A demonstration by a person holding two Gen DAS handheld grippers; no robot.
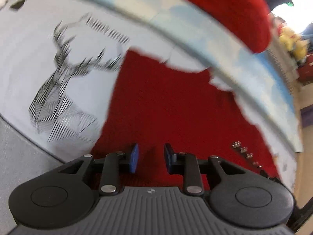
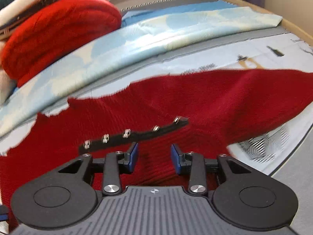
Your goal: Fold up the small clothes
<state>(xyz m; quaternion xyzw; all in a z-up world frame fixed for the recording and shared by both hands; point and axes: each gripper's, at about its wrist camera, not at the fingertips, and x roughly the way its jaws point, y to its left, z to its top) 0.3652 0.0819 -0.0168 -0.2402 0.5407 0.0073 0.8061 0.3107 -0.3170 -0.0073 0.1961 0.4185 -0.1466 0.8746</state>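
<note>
A red knit [image 2: 205, 101] lay spread flat on the white deer-print cloth [image 1: 39, 62], its black strip of metal clasps [image 2: 133, 135] facing up. Both grippers hung just above it. The left gripper [image 1: 151, 157] stood with jaws apart, nothing between them; the right gripper [image 2: 154, 157] likewise, a little wider. A folded red bundle [image 2: 58, 33] sat behind on a blue-and-white sheet [image 2: 137, 39].
</note>
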